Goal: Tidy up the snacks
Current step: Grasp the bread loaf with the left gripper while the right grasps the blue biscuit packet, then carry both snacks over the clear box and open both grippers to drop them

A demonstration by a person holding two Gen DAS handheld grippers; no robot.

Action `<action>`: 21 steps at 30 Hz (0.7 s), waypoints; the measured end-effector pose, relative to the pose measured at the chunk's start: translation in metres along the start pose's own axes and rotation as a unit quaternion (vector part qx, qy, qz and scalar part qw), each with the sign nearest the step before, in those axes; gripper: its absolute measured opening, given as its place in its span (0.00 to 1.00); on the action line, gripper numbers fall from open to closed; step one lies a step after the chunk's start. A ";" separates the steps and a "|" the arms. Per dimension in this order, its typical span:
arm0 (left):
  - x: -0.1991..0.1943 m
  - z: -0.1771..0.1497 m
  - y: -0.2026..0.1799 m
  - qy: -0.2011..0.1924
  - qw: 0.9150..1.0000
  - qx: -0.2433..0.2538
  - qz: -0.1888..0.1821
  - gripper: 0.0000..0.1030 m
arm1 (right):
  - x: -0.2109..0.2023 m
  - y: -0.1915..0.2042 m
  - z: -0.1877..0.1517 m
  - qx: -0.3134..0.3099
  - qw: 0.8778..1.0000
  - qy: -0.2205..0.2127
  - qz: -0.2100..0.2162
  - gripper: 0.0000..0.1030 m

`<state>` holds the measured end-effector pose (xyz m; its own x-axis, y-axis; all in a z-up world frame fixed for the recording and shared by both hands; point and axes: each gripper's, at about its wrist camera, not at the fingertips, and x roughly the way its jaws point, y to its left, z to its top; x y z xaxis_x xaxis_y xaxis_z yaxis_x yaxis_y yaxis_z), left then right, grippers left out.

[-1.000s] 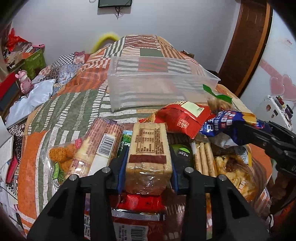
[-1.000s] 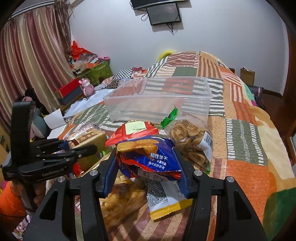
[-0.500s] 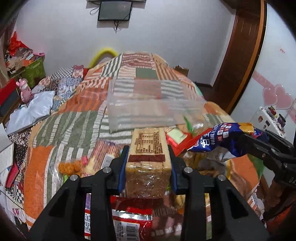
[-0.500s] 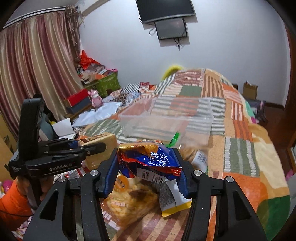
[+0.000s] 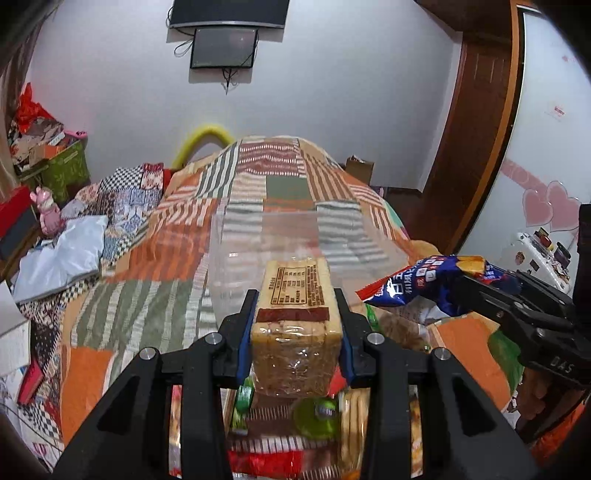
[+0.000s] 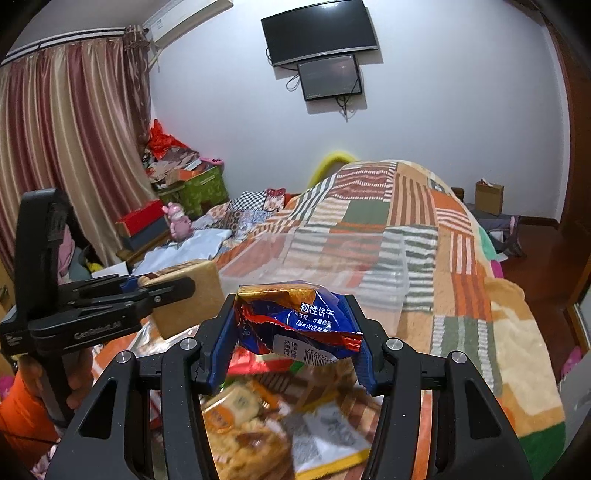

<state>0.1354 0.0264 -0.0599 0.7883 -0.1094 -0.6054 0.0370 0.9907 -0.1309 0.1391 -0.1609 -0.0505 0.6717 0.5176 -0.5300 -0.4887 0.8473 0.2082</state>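
Note:
My left gripper (image 5: 295,317) is shut on a wrapped loaf of sliced bread (image 5: 295,314) and holds it up above the snack pile. The bread also shows in the right wrist view (image 6: 188,291). My right gripper (image 6: 295,325) is shut on a blue and red biscuit bag (image 6: 295,321), raised above the pile; the bag also shows in the left wrist view (image 5: 421,280). A clear plastic bin (image 5: 295,236) stands on the patchwork bedspread just beyond both grippers; it also shows in the right wrist view (image 6: 332,258). Loose snack packs (image 6: 243,424) lie below the grippers.
The bedspread (image 5: 147,302) covers the bed. A pink toy (image 5: 48,214), white cloth (image 5: 62,254), boxes and curtains (image 6: 74,147) are on the left. A wooden door (image 5: 476,147) is on the right. A wall screen (image 6: 321,33) hangs ahead.
Both grippers have lifted their snacks up off the pile and tilted upward, so more wall shows. The bin now lies lower and closer in view.

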 end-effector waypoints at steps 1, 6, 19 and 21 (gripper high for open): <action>0.002 0.005 -0.001 -0.003 1.000 0.002 0.000 0.36 | 0.002 -0.002 0.003 0.002 1.000 -0.002 -0.002 0.49; 0.014 0.021 -0.002 -0.007 1.000 0.008 0.001 0.36 | 0.010 -0.011 0.016 0.006 1.000 -0.013 -0.012 0.49; 0.067 0.061 0.008 -0.013 1.000 0.008 0.023 0.36 | 0.049 -0.028 0.041 0.000 0.999 -0.003 -0.036 0.49; 0.075 0.064 0.011 -0.010 1.000 0.006 0.026 0.36 | 0.055 -0.030 0.042 -0.001 0.999 0.002 -0.037 0.49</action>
<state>0.2346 0.0342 -0.0566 0.8012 -0.0562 -0.5958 0.0030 0.9960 -0.0898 0.2142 -0.1531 -0.0517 0.7030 0.4534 -0.5479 -0.4388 0.8828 0.1676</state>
